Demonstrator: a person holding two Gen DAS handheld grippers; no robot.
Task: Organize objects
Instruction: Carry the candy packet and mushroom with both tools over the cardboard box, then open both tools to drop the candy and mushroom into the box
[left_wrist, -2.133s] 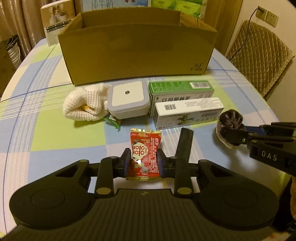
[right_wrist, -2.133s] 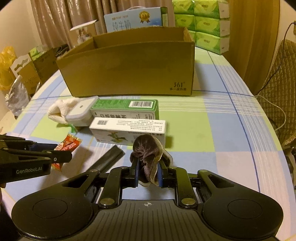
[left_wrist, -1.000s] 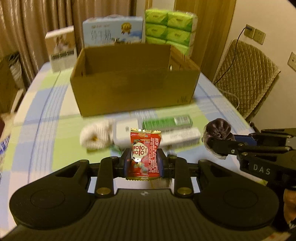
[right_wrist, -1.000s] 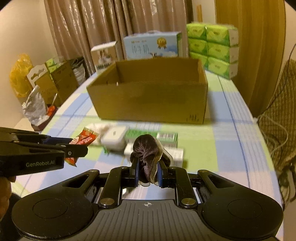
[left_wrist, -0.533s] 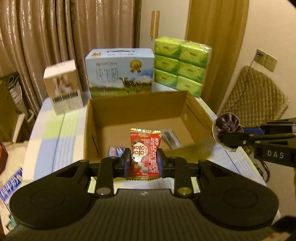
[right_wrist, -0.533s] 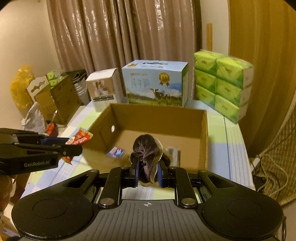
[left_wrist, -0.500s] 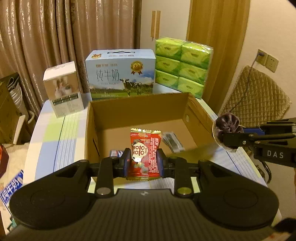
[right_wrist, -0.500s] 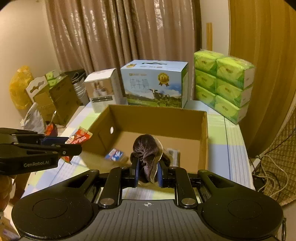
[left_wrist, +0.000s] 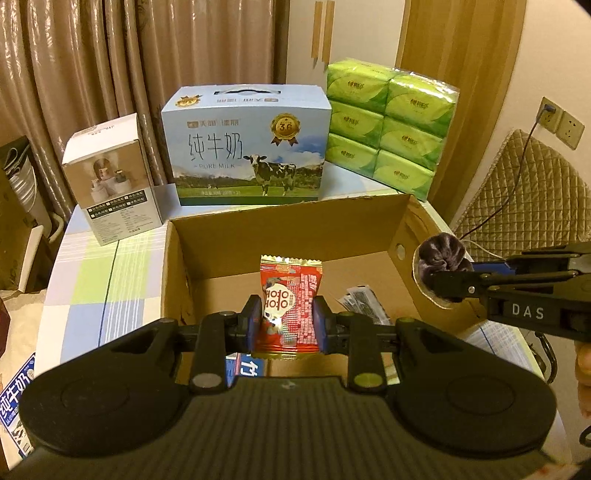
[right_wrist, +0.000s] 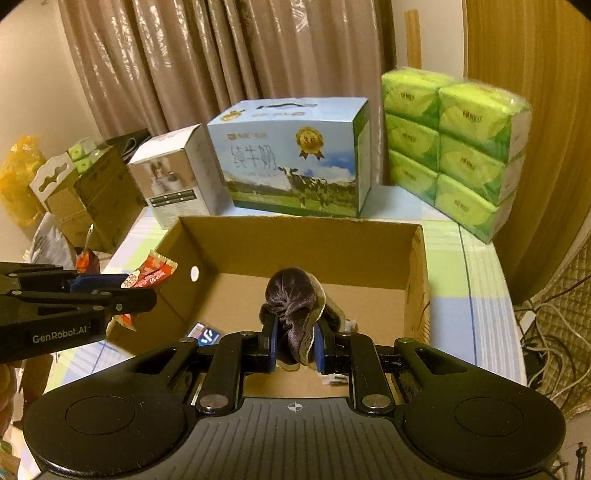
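Squarely between left gripper (left_wrist: 287, 325) jaws: snack packet (left_wrist: 289, 300)

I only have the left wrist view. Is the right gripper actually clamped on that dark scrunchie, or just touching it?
Observer: Clamped. The right wrist view shows the right gripper with both blue pads pressed into the velvet scrunchie.
Operator: Is it over the box?
Observer: That view frames it against the floor of the cardboard box, between the side walls.
Operator: And my packet from that side?
Observer: The red snack packet in the left gripper sits by the box's left wall, near its round hole. I cannot tell whether it is inside the rim.
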